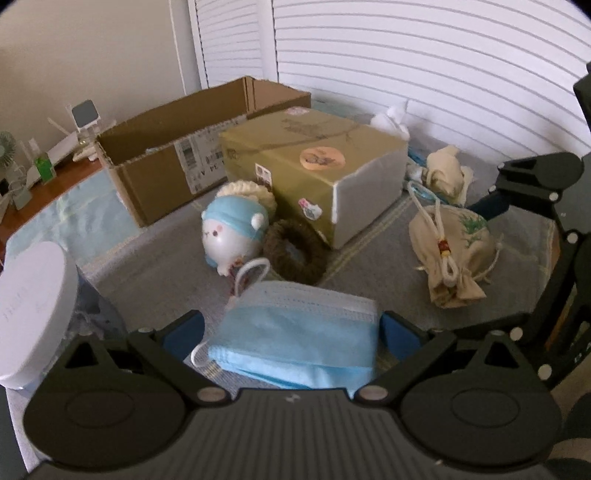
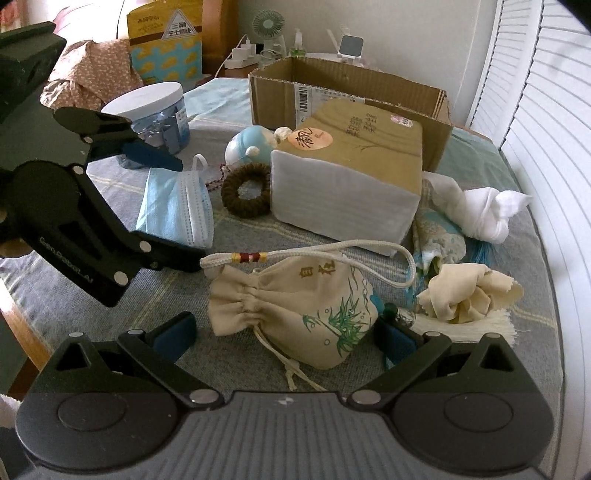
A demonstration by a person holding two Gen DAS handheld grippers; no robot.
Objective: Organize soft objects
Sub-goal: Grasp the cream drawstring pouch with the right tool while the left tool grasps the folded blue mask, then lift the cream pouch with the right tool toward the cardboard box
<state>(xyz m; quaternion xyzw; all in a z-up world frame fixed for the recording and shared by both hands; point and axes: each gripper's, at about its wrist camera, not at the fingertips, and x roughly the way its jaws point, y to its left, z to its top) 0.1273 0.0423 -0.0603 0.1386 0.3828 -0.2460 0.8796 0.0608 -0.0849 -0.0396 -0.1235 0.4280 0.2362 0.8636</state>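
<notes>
Soft objects scattered on a grey checked cloth (image 2: 498, 206): blue face mask (image 1: 295, 339), beige drawstring pouch (image 2: 295, 314) with bamboo print, brown scrunchie (image 2: 245, 188), white knotted cloth (image 2: 484, 210), cream crumpled cloth (image 2: 469, 295), round plush toy (image 1: 231, 236) in a blue cap. Left gripper (image 1: 291, 332) fingers spread wide, mask lying between the blue pads (image 1: 183, 334), just in front of the scrunchie and toy; can't tell if pads touch the mask. Right gripper (image 2: 284, 332) fingers also spread, straddling the pouch on the cloth; right pad close to the pouch, left pad apart from it. Pouch cord loops back toward the tissue pack (image 2: 347, 173), which sits mid-cloth. Open cardboard box (image 2: 351, 96) behind the tissue pack, touching it. White-lidded jar (image 2: 159, 114) at the left side near the mask. Small fan (image 2: 267, 26) and chargers on the desk behind.
</notes>
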